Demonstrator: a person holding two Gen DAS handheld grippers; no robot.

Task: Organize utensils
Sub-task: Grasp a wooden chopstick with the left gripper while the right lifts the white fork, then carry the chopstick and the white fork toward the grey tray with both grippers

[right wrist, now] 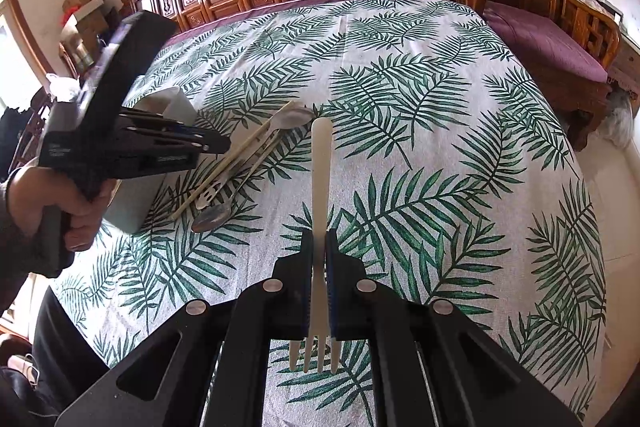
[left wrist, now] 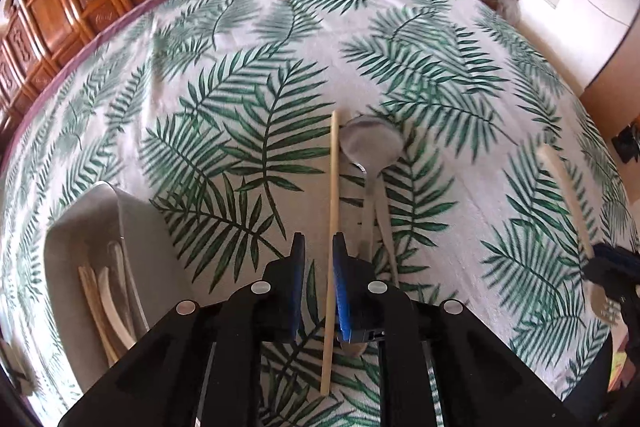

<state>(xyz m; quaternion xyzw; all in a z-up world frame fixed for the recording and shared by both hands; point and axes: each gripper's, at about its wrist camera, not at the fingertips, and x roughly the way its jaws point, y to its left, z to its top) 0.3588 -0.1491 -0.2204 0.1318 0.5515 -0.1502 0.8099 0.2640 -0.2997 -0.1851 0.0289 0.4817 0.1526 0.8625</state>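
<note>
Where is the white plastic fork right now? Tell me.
The white plastic fork sits at the centre of the right wrist view, clamped in the right gripper, handle pointing away and tines toward the camera, right of the metal spoons.

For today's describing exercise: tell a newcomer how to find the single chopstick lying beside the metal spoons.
Start at the leaf-print tablecloth, then the grey tray at its left. Right of it, a small pile of metal utensils lies. The chopstick is the only pale, thin, straight stick, left of the round spoon bowl.

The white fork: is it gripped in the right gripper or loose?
Gripped. The right gripper is shut on the white fork, pads pressed on its handle, tines toward the camera.
</note>
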